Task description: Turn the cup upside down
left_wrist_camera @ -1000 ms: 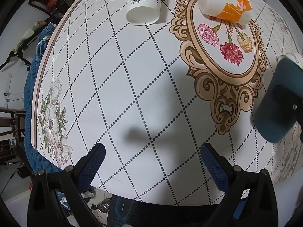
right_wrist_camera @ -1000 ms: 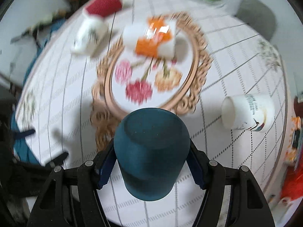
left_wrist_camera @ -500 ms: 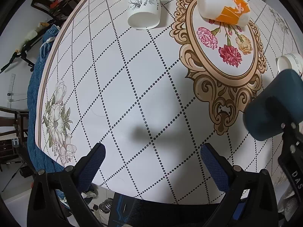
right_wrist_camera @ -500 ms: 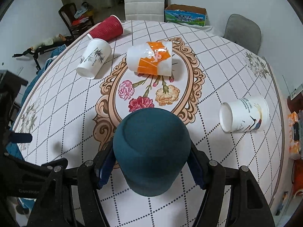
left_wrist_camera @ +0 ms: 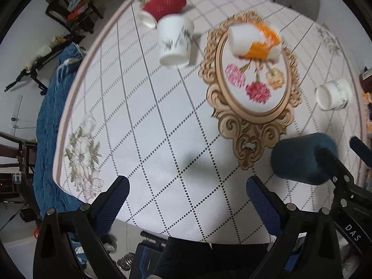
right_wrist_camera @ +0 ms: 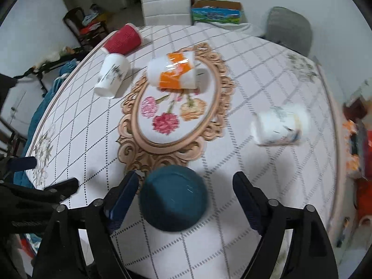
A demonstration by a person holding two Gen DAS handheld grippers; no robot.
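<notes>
A dark teal cup (right_wrist_camera: 173, 197) stands upside down on the table near the front edge, its base facing up. My right gripper (right_wrist_camera: 186, 193) is open, its jaws spread on either side of the cup and clear of it. The cup also shows in the left wrist view (left_wrist_camera: 302, 158), with the right gripper's fingers (left_wrist_camera: 330, 162) beside it. My left gripper (left_wrist_camera: 186, 195) is open and empty over the table's front left part.
The round table (right_wrist_camera: 232, 74) has a patterned cloth. On their sides lie a red cup (right_wrist_camera: 123, 39), a white bamboo-print cup (right_wrist_camera: 111, 75), an orange-and-white cup (right_wrist_camera: 174, 74) and a white cup (right_wrist_camera: 279, 125). Chairs stand behind the table.
The right gripper has opened and let go of the teal cup, which now stands inverted on the table. Both grippers have drawn back a little.
</notes>
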